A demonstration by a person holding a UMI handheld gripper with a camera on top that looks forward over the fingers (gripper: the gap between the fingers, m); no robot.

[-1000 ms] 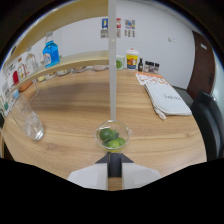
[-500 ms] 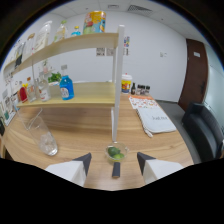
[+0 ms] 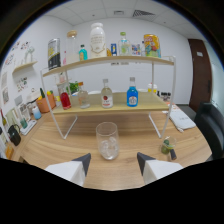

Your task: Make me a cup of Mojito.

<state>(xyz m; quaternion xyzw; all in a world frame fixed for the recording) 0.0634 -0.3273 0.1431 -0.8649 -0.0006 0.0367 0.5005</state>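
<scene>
Glass [image 3: 107,140] with ice on the desk [image 3: 60,145], at our twelve o'clock.
Our tool [image 3: 114,161] gapes wide, empty; the glass stands just ahead, between its fingers.

Glass [image 3: 107,141] on table [image 3: 60,145], before shelf [image 3: 112,107].

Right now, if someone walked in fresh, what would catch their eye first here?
Probably the clear drinking glass with ice, standing on the wooden table just ahead of the open tongs. Behind it, a white two-tier wire shelf lines up bottles, the blue liquid bottle standing out. A small glass of green leaves sits beside the shelf's leg.
</scene>
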